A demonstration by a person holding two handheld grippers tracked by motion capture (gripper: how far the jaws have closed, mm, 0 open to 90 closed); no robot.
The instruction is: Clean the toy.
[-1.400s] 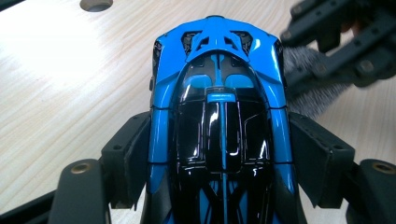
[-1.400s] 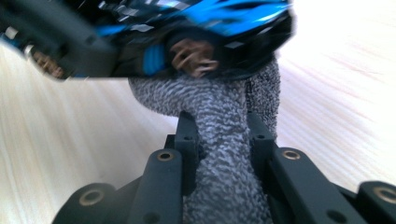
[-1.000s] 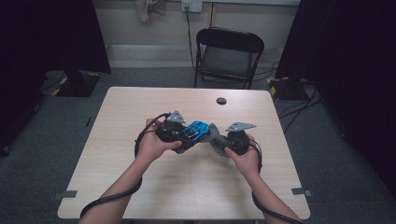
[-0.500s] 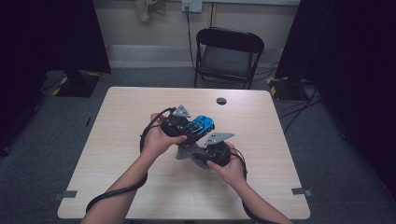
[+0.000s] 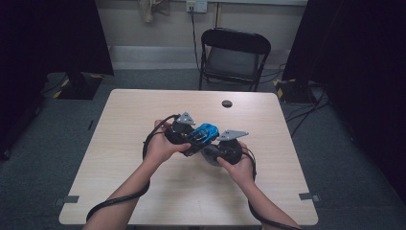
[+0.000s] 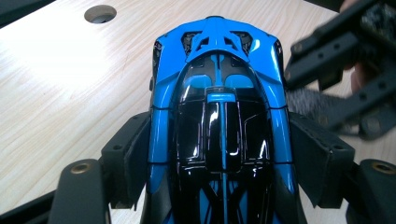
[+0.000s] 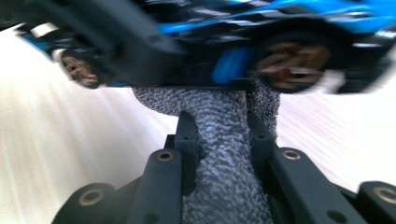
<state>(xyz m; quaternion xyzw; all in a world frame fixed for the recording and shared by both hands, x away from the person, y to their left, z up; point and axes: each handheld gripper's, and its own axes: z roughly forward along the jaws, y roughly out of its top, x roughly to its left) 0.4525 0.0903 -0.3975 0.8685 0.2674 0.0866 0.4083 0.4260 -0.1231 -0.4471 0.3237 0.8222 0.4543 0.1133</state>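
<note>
A blue and black toy car (image 5: 205, 132) hangs above the middle of the table, and my left gripper (image 5: 197, 139) is shut on its sides. In the left gripper view the car (image 6: 219, 116) points away, roof up, between the two black pads (image 6: 133, 149). My right gripper (image 5: 209, 151) comes in from the right, just below the car. It is shut on a grey speckled strip (image 7: 219, 177) whose far end reaches the car's underside (image 7: 233, 65). The strip (image 6: 303, 100) and the right gripper (image 6: 336, 74) also show in the left gripper view at the upper right.
The light wooden table (image 5: 143, 191) has a round dark hole (image 5: 227, 103) near its far edge. A black folding chair (image 5: 234, 52) stands behind the table. Cables trail from both grippers over the near edge.
My right gripper dipped toward the near left, then came back up to the right under the car. The left gripper kept hold of the car and barely moved.
</note>
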